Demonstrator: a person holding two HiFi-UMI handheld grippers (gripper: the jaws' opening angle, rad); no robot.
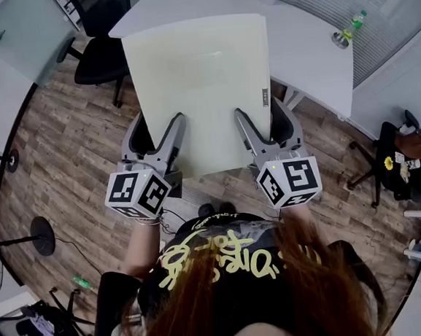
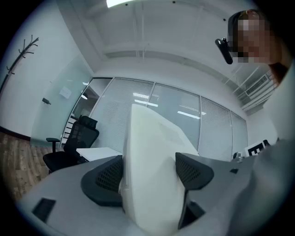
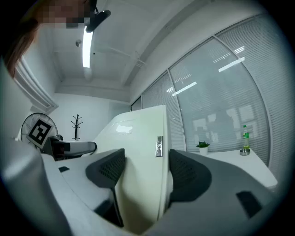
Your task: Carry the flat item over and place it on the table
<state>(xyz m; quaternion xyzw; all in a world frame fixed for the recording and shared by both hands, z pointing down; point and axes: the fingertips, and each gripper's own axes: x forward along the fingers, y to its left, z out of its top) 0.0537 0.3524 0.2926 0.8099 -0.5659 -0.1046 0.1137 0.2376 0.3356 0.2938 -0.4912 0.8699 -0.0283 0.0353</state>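
Evidently a stiff, light flat item [image 1: 200, 91].
The left gripper [image 2: 150, 173] and right gripper [image 3: 146, 171] both clamp its near edge (smooth, possibly slippery), spaced well against tipping.

L gripper [image 1: 158, 126], R gripper [image 1: 261, 113]: level, clamping panel [image 1: 199, 77].

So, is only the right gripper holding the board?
No, the left gripper and the right gripper both clamp the board by its near edge.
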